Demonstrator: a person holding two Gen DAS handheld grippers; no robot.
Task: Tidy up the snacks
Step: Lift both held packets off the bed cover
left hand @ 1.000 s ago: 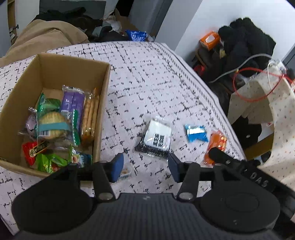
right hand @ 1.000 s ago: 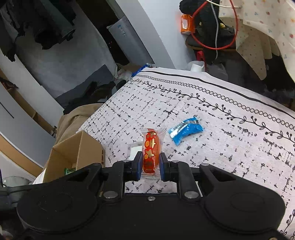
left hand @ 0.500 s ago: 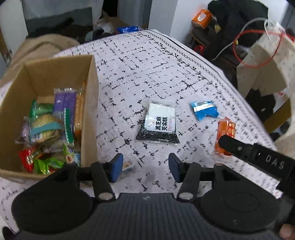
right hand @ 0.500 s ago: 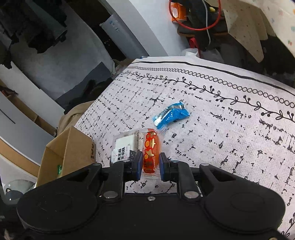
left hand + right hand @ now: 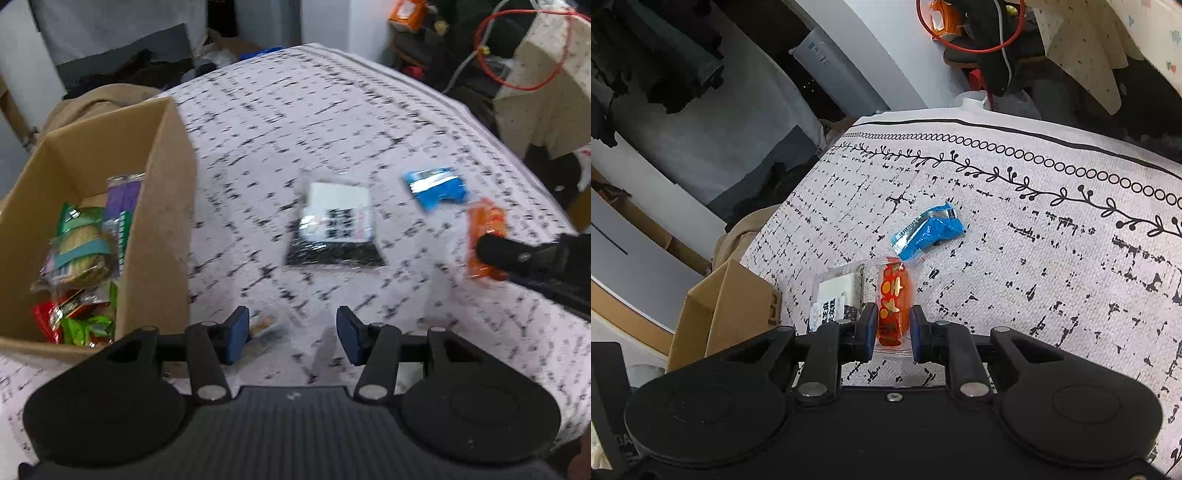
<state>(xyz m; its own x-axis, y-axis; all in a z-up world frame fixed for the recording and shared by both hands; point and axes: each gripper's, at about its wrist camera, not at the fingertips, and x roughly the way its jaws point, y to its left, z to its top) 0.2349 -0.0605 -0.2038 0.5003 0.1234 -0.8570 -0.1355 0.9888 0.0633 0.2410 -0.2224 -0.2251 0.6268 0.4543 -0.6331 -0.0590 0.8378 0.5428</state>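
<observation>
My right gripper is shut on an orange snack packet, which also shows in the left wrist view at the right. My left gripper is open and empty above the patterned cloth. A small clear-wrapped snack lies by its left finger. A black-and-white packet and a blue packet lie ahead on the cloth. The cardboard box at the left holds several wrapped snacks.
The cloth-covered surface drops off at the right and far edges. Beyond it are a red cable, dark clothes and patterned fabric. A tan garment lies behind the box. The right wrist view shows the box corner at the left.
The right gripper has carried the orange packet toward the black-and-white packet and the box. The left gripper's view has swung; it stays open.
</observation>
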